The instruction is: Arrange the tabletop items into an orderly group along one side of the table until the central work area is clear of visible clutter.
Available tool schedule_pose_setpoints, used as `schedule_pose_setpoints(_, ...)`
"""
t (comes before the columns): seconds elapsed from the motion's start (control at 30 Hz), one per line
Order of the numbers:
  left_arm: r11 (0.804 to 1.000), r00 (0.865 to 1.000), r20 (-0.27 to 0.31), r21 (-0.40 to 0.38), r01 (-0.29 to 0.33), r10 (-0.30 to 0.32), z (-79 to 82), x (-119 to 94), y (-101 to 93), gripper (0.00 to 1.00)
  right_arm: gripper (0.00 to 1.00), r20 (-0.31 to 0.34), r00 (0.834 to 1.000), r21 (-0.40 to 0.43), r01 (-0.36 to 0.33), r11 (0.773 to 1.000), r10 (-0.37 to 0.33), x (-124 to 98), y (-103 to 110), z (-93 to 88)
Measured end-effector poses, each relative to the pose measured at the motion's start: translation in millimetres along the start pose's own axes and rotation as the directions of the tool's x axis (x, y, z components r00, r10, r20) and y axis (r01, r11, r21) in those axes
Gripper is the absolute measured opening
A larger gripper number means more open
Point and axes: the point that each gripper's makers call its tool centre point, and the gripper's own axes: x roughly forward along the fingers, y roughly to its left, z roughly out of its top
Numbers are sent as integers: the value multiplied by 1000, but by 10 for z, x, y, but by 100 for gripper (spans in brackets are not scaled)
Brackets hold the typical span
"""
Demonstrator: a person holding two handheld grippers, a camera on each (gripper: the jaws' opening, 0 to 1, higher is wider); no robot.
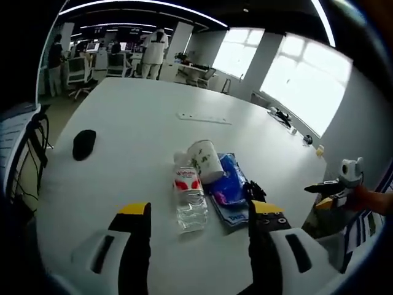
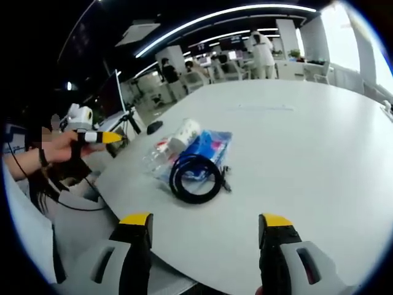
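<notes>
A clear water bottle (image 1: 189,196) with a red label lies on the white table (image 1: 141,117), just ahead of my open left gripper (image 1: 200,210). A printed paper cup (image 1: 206,161) lies tipped against it, on a blue packet (image 1: 228,187). A black cable (image 1: 253,192) rests at the packet's right edge. A black mouse (image 1: 84,144) sits apart at the left. In the right gripper view, the coiled cable (image 2: 195,177) is nearest, with the packet (image 2: 206,144), cup (image 2: 184,134), bottle (image 2: 158,157) and mouse (image 2: 155,126) behind it. My right gripper (image 2: 207,221) is open and empty.
A white strip (image 1: 204,118) lies farther along the table. Small dark items (image 1: 282,117) sit by the window edge. A chair (image 1: 24,141) stands at the table's left side. People and desks fill the background. A hand holds the other gripper (image 2: 98,137) off the table edge.
</notes>
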Motion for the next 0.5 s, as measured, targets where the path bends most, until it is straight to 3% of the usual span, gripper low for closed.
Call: schedule_pose_setpoints(0.5, 997, 999, -32, -79, -20, 17, 57, 304, 17, 61, 71, 0, 1000, 12, 2, 1000, -2, 29, -39, 16)
